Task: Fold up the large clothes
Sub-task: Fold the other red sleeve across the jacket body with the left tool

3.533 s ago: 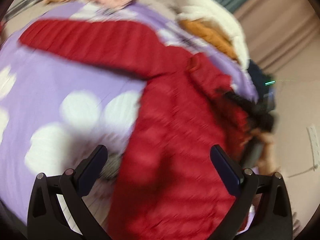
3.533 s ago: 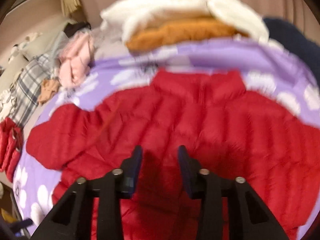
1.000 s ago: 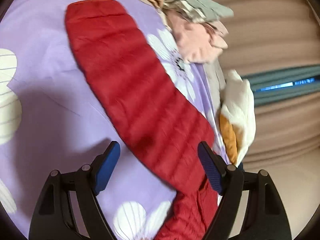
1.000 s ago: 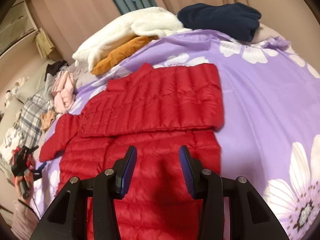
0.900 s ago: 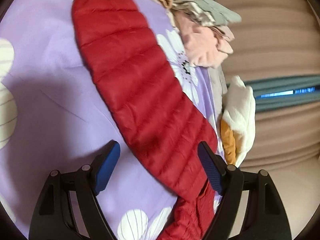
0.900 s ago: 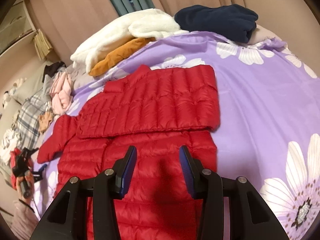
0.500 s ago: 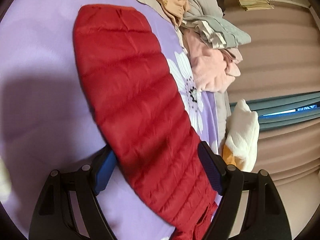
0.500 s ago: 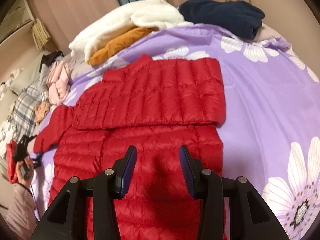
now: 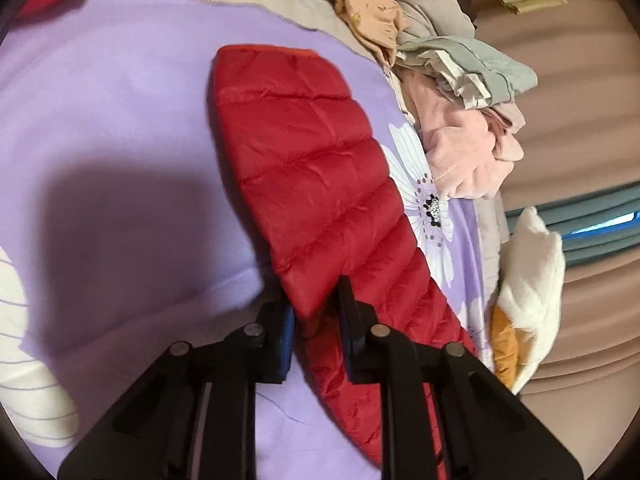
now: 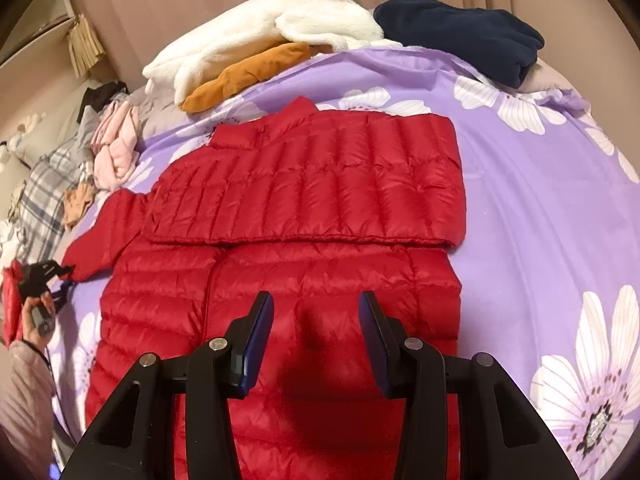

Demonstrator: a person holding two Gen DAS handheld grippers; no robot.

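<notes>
Red puffer jacket (image 10: 304, 208) — 1 pc, quilted, lies front-up on the purple floral bedspread (image 10: 532, 216), collar toward 12 o'clock in the right wrist view. One sleeve is already folded flat across the chest. The other sleeve (image 9: 312, 184) is spread out to 9 o'clock, cuff at approx. 12 o'clock in the left wrist view.

Handling (est.): light for its bulk; soft, lofty fill that springs back, so folds will likely want pressing down. Shell looks smooth and a bit shiny, prob. slippery; a thin pinch could slide off. Not fragile. Zip runs down the front; avoid snagging it.

Where to hold: sleeve edge or cuff for the sleeve fold, hem corners for the body fold. Take a full bite of fabric incl. the fill, not the shell alone.

Left gripper (image 9: 316, 312) — jaws just clamping down on the near edge of the spread sleeve, partway along it; fabric bunches up between the pads.

Right gripper (image 10: 316, 308) — jaws partly apart, nothing between them; hangs over the lower body of the jacket, no contact visible.

Step (est.): second sleeve about to go across the chest.

Nearby, not part of the lot: white fleece (image 10: 256, 28), orange garment (image 10: 248, 72), navy fleece (image 10: 464, 32) at 12–1 o'clock; pink garment (image 10: 114, 144) at 10 o'clock.
</notes>
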